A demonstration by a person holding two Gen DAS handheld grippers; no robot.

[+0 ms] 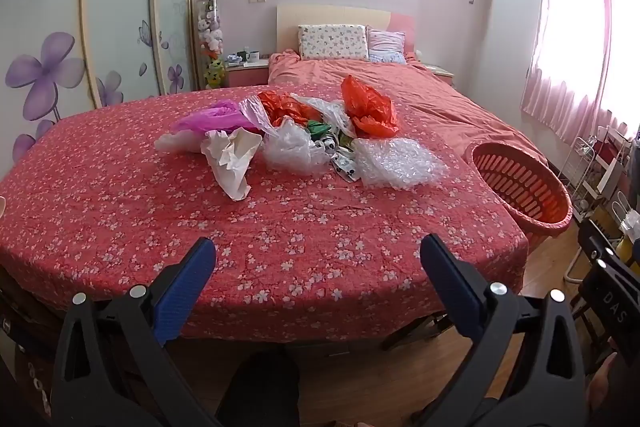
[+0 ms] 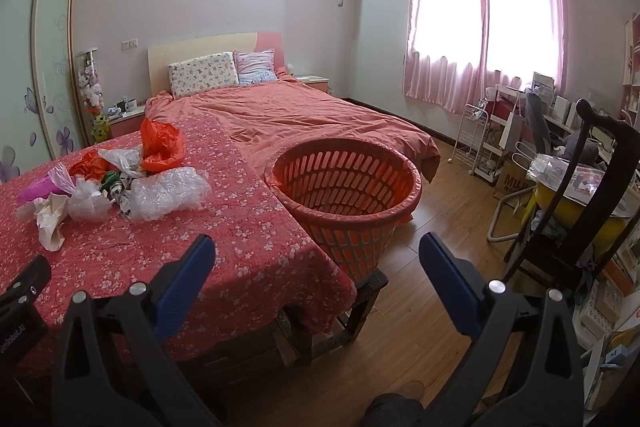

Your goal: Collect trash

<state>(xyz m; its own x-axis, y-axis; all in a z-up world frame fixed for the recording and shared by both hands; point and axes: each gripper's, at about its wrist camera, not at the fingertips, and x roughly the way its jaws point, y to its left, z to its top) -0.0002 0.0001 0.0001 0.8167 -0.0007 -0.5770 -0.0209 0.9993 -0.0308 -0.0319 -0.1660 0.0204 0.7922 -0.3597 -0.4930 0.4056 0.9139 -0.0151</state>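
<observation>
A heap of trash lies on the red flowered cloth (image 1: 280, 227): crumpled white paper (image 1: 232, 155), a pink bag (image 1: 212, 119), clear plastic bags (image 1: 292, 147), bubble wrap (image 1: 396, 163) and an orange bag (image 1: 368, 111). The heap also shows in the right wrist view (image 2: 120, 179). An orange slotted basket (image 2: 348, 195) stands on a stool at the cloth's right edge; it also shows in the left wrist view (image 1: 524, 187). My left gripper (image 1: 318, 259) is open and empty, well short of the heap. My right gripper (image 2: 316, 259) is open and empty, in front of the basket.
A bed with a salmon quilt (image 2: 300, 119) and pillows lies behind. A dark wooden chair (image 2: 580, 195), a white rack (image 2: 476, 143) and cluttered shelves stand at the right. Wooden floor (image 2: 440, 211) lies between the basket and the chair.
</observation>
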